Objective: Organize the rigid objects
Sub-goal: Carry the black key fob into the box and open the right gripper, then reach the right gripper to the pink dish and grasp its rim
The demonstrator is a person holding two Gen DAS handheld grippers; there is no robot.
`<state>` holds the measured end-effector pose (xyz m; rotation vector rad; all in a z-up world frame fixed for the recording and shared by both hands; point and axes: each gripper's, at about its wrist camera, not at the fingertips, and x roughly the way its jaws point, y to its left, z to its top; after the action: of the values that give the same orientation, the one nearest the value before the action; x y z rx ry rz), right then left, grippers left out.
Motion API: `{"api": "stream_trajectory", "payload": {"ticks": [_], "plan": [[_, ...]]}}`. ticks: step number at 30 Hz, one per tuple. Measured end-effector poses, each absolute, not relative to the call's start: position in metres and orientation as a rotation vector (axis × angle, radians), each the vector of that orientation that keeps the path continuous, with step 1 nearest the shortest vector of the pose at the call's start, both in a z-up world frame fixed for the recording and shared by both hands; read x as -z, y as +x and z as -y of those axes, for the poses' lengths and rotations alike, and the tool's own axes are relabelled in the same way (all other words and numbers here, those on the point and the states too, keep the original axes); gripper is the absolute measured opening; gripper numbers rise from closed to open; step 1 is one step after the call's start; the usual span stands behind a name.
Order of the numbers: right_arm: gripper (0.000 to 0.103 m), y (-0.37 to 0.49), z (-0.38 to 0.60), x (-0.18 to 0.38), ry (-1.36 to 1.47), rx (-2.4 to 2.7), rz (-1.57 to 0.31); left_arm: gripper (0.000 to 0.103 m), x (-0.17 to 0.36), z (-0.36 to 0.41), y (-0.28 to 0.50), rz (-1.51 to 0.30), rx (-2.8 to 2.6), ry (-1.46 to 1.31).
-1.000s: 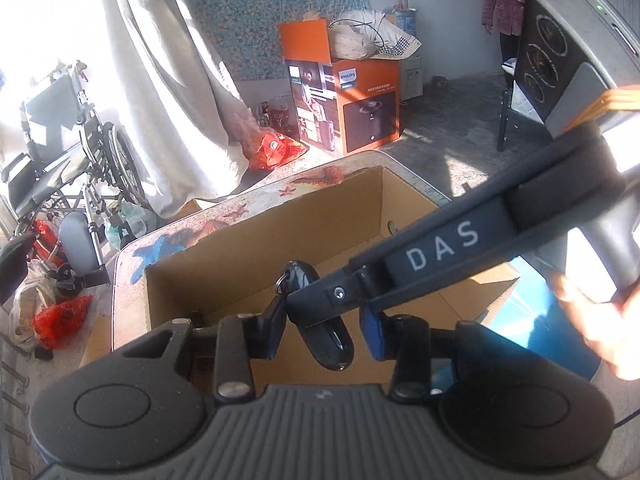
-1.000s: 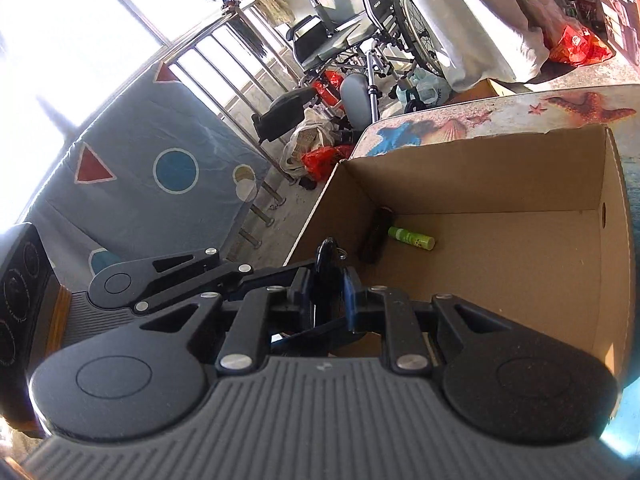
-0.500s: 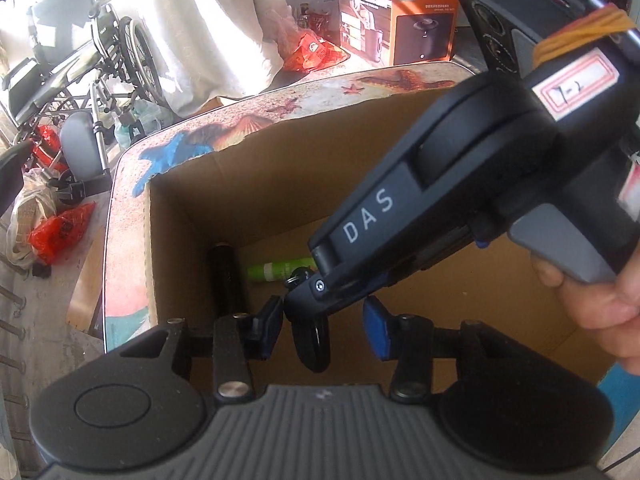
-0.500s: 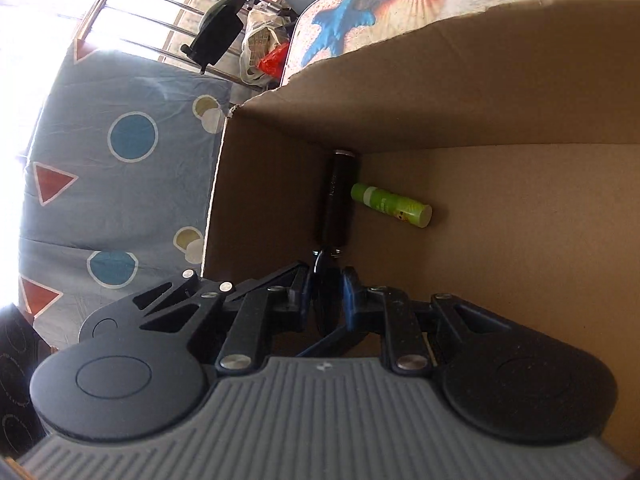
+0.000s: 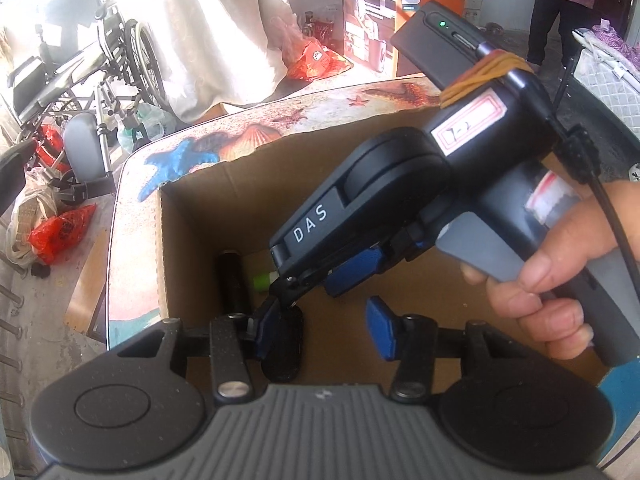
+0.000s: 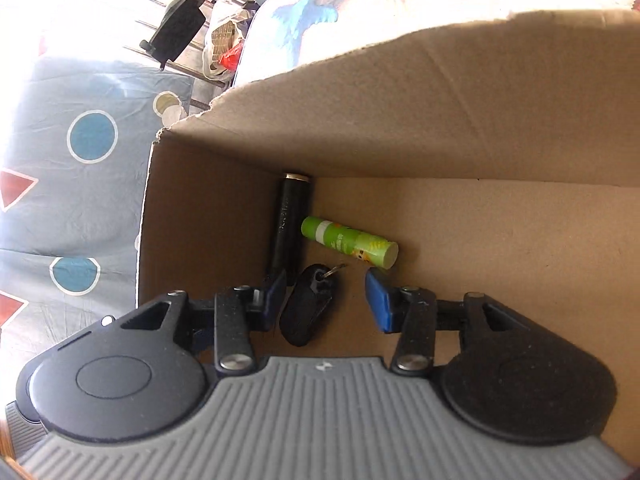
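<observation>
In your left wrist view, your right gripper (image 5: 320, 280) blocks much of the brown cardboard box (image 5: 192, 240); only an end of the green cylindrical tube (image 5: 262, 281) shows beside the black cylinder (image 5: 234, 280). Your left gripper (image 5: 320, 330) has its jaws opening, and the black plastic key fob (image 5: 284, 348) sits just beside the left pad; whether they touch is unclear.

In your right wrist view, the right jaws are opening and pinch nothing: the fob (image 6: 306, 306) lies on the box floor between them, near the corner. Bare floor stretches rightward.
</observation>
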<state>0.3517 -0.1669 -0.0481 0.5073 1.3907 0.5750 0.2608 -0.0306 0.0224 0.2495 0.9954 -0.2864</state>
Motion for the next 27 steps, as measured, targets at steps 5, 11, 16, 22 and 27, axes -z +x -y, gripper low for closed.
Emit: {"api": "stream_trajectory", "payload": {"ticks": [5,11,16,22,27], "plan": [[0.047,0.344,0.186,0.019,0.529,-0.614,-1.322,0.050,-0.041,0.029,0.246,-0.942,0.300,0.238],[0.048,0.295,0.227,-0.043,0.510,-0.662,-1.163,0.053,-0.075,0.030,0.206,-0.841,0.341,0.217],[0.049,0.231,0.274,-0.086,0.504,-0.654,-1.010,0.057,-0.097,0.031,0.156,-0.755,0.387,0.202],[0.049,0.134,0.336,-0.100,0.521,-0.592,-0.848,0.060,-0.091,0.032,0.102,-0.728,0.431,0.174],[0.049,0.067,0.360,-0.072,0.602,-0.534,-0.800,0.063,-0.060,0.048,0.059,-0.722,0.394,0.261]]}}
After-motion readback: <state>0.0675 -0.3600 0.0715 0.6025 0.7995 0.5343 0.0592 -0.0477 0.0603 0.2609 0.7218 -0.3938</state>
